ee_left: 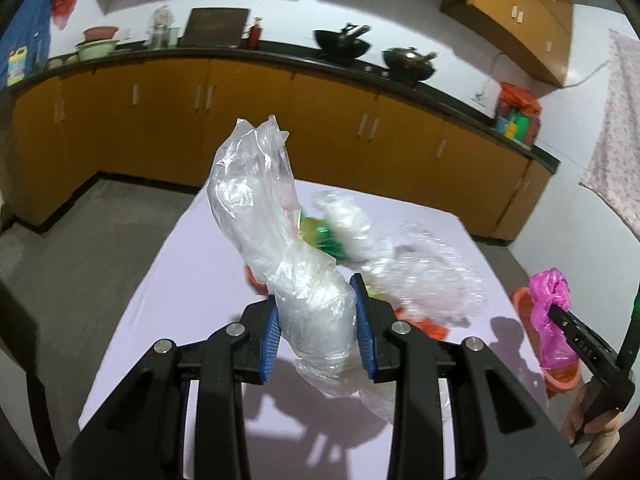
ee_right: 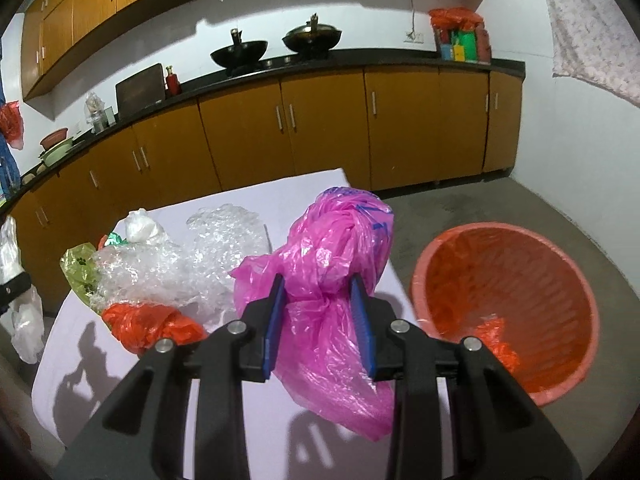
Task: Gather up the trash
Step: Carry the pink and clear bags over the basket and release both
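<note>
My left gripper (ee_left: 318, 300) is shut on a clear plastic bag (ee_left: 276, 224) and holds it above the table (ee_left: 168, 300). My right gripper (ee_right: 320, 300) is shut on a pink plastic bag (ee_right: 332, 264) near the table's right edge, beside the orange trash bin (ee_right: 560, 280) on the floor; the bin shows in the left wrist view (ee_left: 522, 300) too. On the table lie bubble wrap (ee_right: 192, 264), a red bag (ee_right: 148, 324), a green bag (ee_right: 80, 268) and a white bag (ee_right: 140, 226). The pink bag (ee_left: 550, 312) also shows at the left wrist view's right.
The table has a lilac cloth. Brown kitchen cabinets (ee_right: 320, 128) run behind it, with woks (ee_right: 240, 52) on the black counter. The grey floor (ee_right: 520, 208) surrounds the bin. A cloth (ee_right: 592, 32) hangs at the right.
</note>
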The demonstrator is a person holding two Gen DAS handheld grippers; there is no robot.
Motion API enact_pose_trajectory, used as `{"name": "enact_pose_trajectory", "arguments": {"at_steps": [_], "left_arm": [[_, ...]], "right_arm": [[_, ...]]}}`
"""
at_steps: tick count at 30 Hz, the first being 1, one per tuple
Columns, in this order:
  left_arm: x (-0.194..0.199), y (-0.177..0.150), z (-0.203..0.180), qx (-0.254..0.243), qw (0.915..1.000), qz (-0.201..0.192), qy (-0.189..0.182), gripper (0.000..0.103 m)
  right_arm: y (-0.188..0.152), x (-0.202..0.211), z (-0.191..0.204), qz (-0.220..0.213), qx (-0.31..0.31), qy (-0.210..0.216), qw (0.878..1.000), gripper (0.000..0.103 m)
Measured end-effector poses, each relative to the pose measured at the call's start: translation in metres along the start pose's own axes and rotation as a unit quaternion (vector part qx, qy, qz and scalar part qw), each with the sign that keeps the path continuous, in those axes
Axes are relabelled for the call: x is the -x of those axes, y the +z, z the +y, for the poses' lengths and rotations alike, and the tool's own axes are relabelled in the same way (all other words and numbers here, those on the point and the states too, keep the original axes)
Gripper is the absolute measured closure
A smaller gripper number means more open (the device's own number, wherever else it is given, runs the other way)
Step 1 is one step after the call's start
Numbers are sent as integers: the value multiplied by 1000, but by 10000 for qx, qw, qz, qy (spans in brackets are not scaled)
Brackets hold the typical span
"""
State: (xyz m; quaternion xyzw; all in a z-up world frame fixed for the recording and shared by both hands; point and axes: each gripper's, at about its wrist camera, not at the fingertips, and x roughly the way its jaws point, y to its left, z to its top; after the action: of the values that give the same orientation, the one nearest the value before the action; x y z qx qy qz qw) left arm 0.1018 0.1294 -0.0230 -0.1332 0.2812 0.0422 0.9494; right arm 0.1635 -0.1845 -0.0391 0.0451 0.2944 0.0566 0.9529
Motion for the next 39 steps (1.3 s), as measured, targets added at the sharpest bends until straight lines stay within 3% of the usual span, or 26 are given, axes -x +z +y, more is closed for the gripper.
{"name": "enact_pose_trajectory", "arguments": {"at_steps": [17,31,39], "left_arm": [[-1,-1,-104,-846,9914,-40,-1001,70],[-11,-10,-137,-1082,9862,104,-1248,70],[-33,-11,-203,-1548,9711,207,-1802,70]], "right_arm": [[2,58,-71,-440,-358,-719,9958,71],[-1,59,-94,-489,-558,-915,9930,71],[1,65,-123,-575,-721,-1227,9881,71]]}}
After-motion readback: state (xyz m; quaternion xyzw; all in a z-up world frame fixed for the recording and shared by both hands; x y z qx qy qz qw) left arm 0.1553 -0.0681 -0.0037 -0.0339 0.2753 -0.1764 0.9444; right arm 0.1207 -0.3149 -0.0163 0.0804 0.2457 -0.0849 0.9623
